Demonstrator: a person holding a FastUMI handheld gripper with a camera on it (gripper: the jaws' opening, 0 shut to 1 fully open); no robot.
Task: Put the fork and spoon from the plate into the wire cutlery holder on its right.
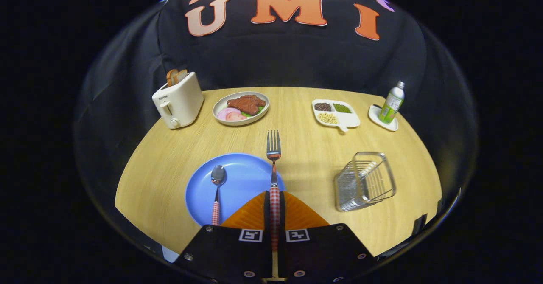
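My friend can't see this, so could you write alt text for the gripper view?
The gripper is shut on a fork by its checked handle, tines pointing ahead over a wooden table. A spoon lies on the blue plate beside it; the wire cutlery holder stands to the right.

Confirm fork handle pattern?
Red-and-white check, clearest in the gripper view: the gripper is shut on the fork by that handle.

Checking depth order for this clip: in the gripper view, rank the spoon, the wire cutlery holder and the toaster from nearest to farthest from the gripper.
The gripper is shut on the fork.
1. spoon, on the blue plate, just left of the fingers.
2. wire cutlery holder, ahead to the right.
3. toaster, far left, at the table's back.
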